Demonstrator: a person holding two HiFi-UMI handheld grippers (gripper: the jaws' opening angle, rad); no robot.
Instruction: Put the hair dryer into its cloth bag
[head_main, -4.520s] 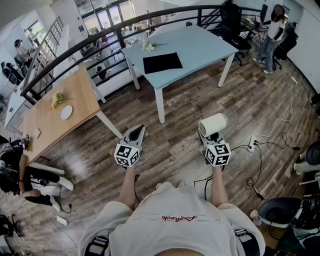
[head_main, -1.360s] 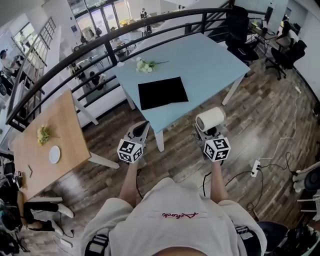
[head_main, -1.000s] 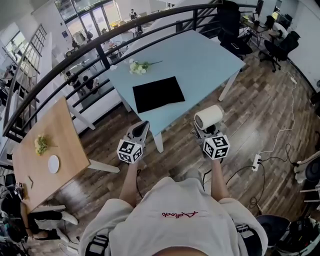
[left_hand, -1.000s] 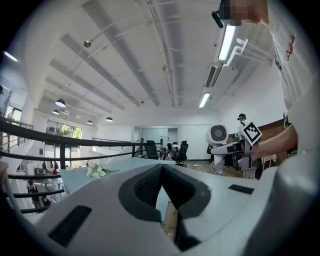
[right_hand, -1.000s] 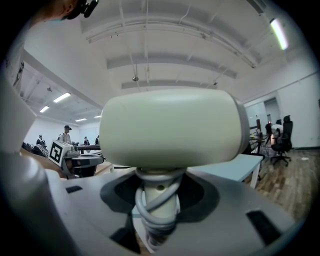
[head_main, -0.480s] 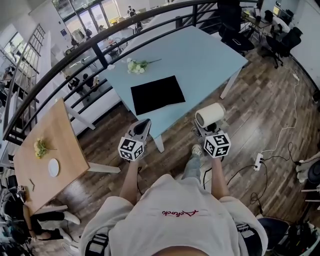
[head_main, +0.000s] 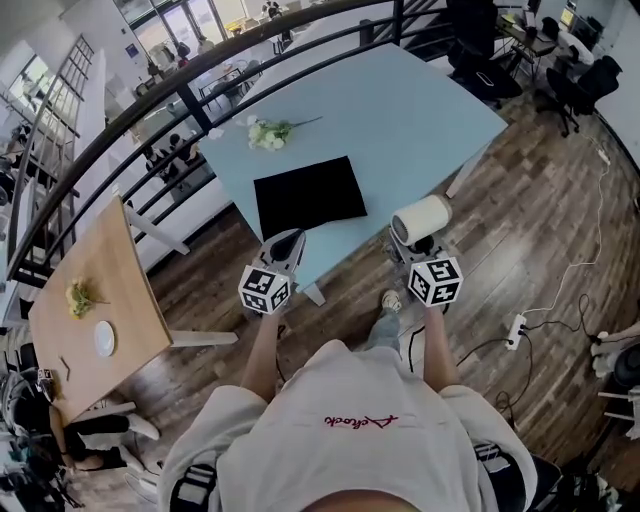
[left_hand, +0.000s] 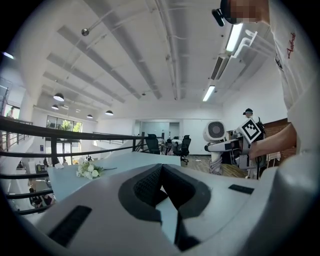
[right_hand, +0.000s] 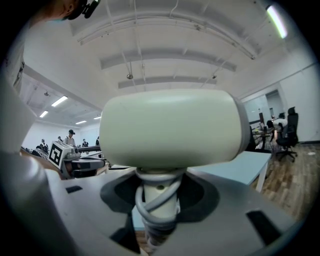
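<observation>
The right tool (head_main: 412, 246) clamps the hair dryer (head_main: 421, 219); the left tool (head_main: 288, 241), closed and empty, is at the bench (head_main: 430, 110) edge near the cloth bag (head_main: 308, 194).

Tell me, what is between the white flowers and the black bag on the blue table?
Nothing: the head view shows only bare blue table between the white flowers and the black bag.

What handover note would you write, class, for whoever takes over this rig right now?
Left tongs: shut, empty.
Right tongs: shut on the hair dryer by its handle, cord wound round it.
Black cloth bag: flat on the light blue table, ahead of both tongs, not touched.
Done: dryer is in hand.
Left: probably open the bag with the free tongs, then put the dryer in.
</observation>
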